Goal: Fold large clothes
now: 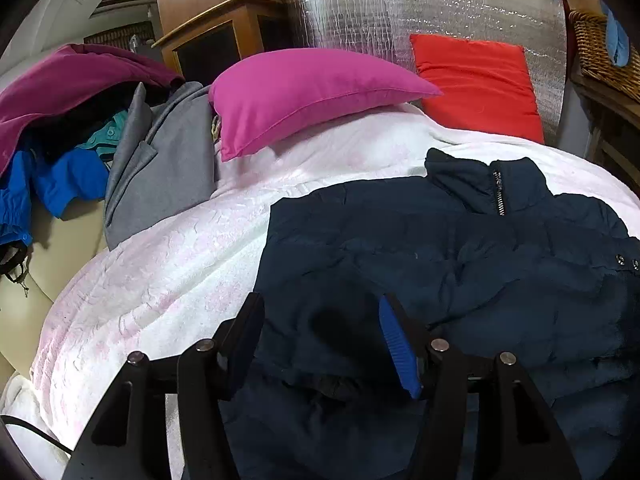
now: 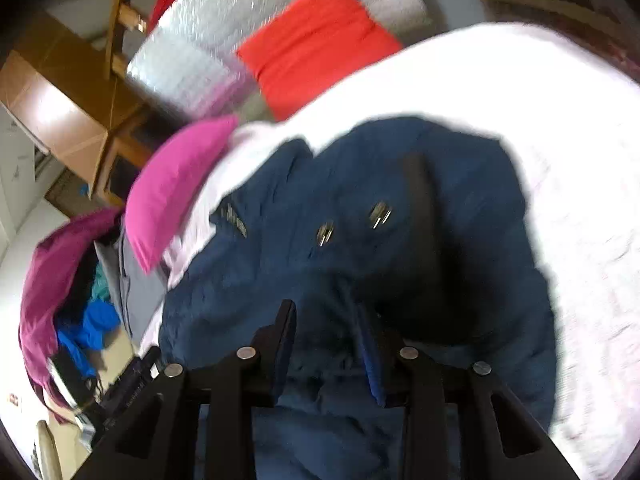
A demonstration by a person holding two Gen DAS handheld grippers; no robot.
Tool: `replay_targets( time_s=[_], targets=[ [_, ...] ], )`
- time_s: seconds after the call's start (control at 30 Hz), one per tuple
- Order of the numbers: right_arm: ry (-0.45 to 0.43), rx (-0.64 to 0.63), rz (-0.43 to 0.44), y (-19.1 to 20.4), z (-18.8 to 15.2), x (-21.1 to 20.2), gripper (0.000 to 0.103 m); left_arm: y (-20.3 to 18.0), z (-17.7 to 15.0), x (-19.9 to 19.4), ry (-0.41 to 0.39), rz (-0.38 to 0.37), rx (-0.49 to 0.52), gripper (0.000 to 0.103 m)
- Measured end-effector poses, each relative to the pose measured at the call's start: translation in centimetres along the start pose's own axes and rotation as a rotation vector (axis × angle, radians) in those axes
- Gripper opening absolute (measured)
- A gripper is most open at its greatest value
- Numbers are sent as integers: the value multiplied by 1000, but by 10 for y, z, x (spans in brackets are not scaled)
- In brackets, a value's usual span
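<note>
Navy quilted fabric fills the lower half of both wrist views: a dark blue padded jacket (image 1: 460, 264) lies spread on a white blanket (image 1: 168, 280) covering the bed, its zipped collar (image 1: 496, 184) pointing away toward the pillows and its hem toward the claws. Its long axis therefore runs roughly straight ahead of both claws, collar far, hem near. Two metal snaps (image 2: 352, 222) show on its front in the right view.

From the left wrist, the left claw (image 1: 324, 340) stands over the jacket's near left part, jaws spread with dark cloth visible between them; the pads do not appear to press it, so I read this claw as released. From the right wrist, the right claw (image 2: 326, 344) hangs over a bunched fold of the same jacket, jaws partly apart; the frame is blurred, and cloth rises between the fingers, but I see no clear pinch, so it too looks released.

Both hands are about equally close to the hem end, left over the jacket's left side, right over its right, which in my judgement suits a two-handed fold toward the collar or across the middle.

Further out, a magenta pillow (image 1: 304, 96) and a red pillow (image 1: 476, 84) sit at the head, before a silver foil sheet (image 1: 400, 4). A heap of other clothes (image 1: 92, 140), grey, blue and maroon, waits at the left.
</note>
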State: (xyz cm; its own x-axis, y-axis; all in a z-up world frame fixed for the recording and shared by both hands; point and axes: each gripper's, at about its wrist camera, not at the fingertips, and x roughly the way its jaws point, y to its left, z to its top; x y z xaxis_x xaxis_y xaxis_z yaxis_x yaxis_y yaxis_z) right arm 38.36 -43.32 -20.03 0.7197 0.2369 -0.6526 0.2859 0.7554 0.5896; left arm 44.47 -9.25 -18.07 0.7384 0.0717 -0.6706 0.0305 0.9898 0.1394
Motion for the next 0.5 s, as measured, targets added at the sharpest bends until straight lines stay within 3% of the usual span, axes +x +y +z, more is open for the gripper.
replay_targets(
  time_s=[0.03,0.07,0.1,0.2,0.37,0.5],
  targets=[
    [-25,16,0,-5,3,-7,51,2,1,1,4,0,-3,67],
    [-54,40,-9,-13,8,-15,71,8,3,3,12,-2,-19,72],
    [-75,57,-24,-20,11,-20,80,14,4,5,18,-6,-37,77],
    [-115,100,-66,-42,20,-30,80,40,9,14,42,-18,-125,81],
    [-82,179,-130,-75,30,-16,80,87,6,41,122,-27,-328,81],
    [-9,179,-62,-76,31,7,80,98,1,59,172,-86,-388,81]
  ],
)
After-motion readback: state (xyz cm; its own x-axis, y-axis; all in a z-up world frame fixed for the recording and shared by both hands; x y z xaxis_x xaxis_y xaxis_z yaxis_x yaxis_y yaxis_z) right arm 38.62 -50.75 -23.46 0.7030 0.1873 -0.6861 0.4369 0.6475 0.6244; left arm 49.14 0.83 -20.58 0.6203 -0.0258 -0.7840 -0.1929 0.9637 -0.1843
